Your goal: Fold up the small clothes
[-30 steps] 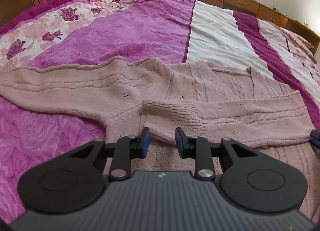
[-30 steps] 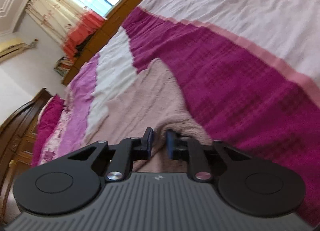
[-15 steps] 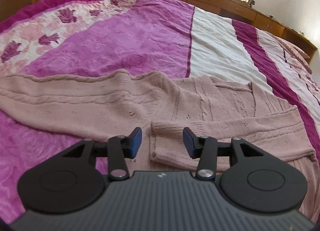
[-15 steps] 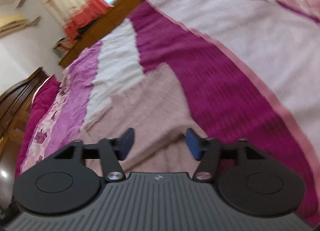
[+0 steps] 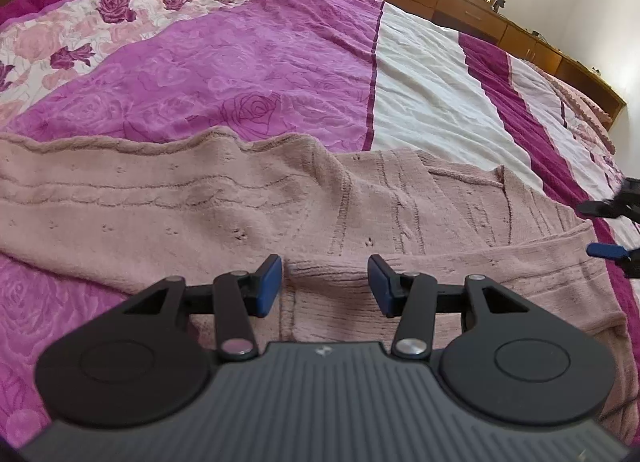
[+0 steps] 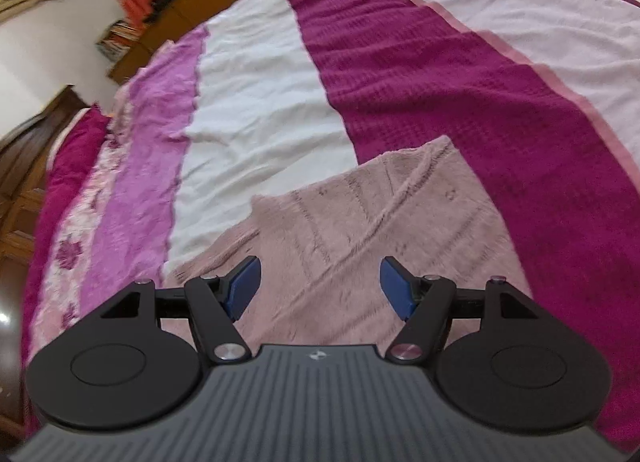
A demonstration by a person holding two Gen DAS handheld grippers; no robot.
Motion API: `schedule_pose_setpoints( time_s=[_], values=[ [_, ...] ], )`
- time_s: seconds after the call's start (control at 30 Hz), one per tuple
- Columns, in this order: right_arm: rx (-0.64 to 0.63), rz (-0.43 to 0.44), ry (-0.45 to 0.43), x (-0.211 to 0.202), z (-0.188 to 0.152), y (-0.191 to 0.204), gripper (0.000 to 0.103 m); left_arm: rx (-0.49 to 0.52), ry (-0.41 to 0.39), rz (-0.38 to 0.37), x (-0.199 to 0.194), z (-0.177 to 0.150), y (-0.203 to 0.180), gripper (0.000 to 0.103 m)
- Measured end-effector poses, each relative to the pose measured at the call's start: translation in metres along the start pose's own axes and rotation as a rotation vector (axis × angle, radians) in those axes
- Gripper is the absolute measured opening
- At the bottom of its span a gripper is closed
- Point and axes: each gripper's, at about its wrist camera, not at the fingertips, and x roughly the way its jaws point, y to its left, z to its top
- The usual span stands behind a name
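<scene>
Sweater lies flat on the bed, pink knit. 1 sleeve is folded across the body toward the left gripper; the other sleeve runs out flat to the left of that view.

Left gripper: jaws wide open, empty, cuff of the folded sleeve lying between and just beyond the pads.

Right gripper: jaws wide open, empty, hovering over the sweater's far end. Whether the pads touch the knit is hard to tell, since that view is a bit blurred.

Step looks like the gap between folds: 1 sleeve in, nothing held.

Next move, my guess: left takes the outstretched sleeve near its end and lays it across the body. Needs a low approach and a pinch of 1 layer only. Risk: soft knit drags and undoes the first fold.
</scene>
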Motion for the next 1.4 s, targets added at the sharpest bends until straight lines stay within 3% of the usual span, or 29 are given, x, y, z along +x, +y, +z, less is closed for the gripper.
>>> schedule_pose_setpoints(
  time_s=[0.17, 0.3, 0.37, 0.43, 0.53, 0.63, 0.7, 0.73, 0.8, 1.0, 1.17, 1.23, 1.33, 1.37, 1.4],
  values=[
    [0.031, -0.08, 0.034, 0.032, 0.0, 0.001, 0.072, 0.022, 0.007, -0.015, 0.0, 0.0, 0.004, 0.05],
    [-0.032, -0.121, 0.045, 0.045, -0.001, 0.008, 0.069, 0.085, 0.023, -0.03, 0.002, -0.002, 0.001, 0.05],
    [-0.077, -0.167, 0.043, 0.048, -0.003, 0.013, 0.06, 0.095, 0.027, -0.024, 0.004, -0.004, 0.0, 0.05],
    [-0.136, -0.223, 0.036, 0.05, -0.006, 0.018, 0.041, 0.09, 0.034, -0.001, 0.008, -0.003, -0.001, 0.05],
    [-0.213, -0.264, 0.027, 0.05, -0.01, 0.022, 0.029, 0.083, 0.044, 0.013, 0.013, -0.003, 0.0, 0.05],
    [-0.238, -0.257, 0.015, 0.048, -0.01, 0.021, 0.01, 0.088, 0.044, 0.02, 0.017, -0.004, -0.002, 0.05],
    [-0.233, -0.234, 0.006, 0.045, -0.008, 0.017, 0.007, 0.093, 0.045, 0.002, 0.019, -0.004, -0.003, 0.048],
    [-0.229, -0.22, 0.001, 0.043, -0.008, 0.015, 0.006, 0.098, 0.044, -0.025, 0.02, -0.004, -0.004, 0.048],
    [-0.218, -0.189, -0.013, 0.038, -0.007, 0.012, 0.005, 0.129, 0.039, -0.065, 0.019, -0.005, -0.008, 0.011],
    [-0.193, -0.113, -0.112, 0.011, -0.004, 0.003, 0.003, 0.152, -0.057, -0.092, 0.003, 0.006, -0.015, 0.011],
    [-0.209, -0.116, -0.254, -0.01, 0.009, 0.004, 0.0, 0.167, -0.122, -0.095, 0.001, 0.027, -0.021, 0.011],
    [-0.232, -0.055, -0.221, -0.009, 0.018, 0.004, 0.0, 0.168, -0.112, -0.099, 0.006, 0.033, -0.024, 0.011],
    [-0.333, -0.056, -0.122, 0.0, 0.025, 0.01, 0.001, 0.183, -0.095, -0.094, 0.01, 0.031, -0.025, 0.011],
    [-0.389, -0.072, -0.079, 0.005, 0.027, 0.013, 0.003, 0.192, -0.092, -0.087, 0.01, 0.03, -0.025, 0.011],
    [-0.411, -0.093, -0.05, 0.008, 0.027, 0.014, 0.015, 0.199, -0.087, -0.08, 0.011, 0.028, -0.025, 0.011]
  ],
)
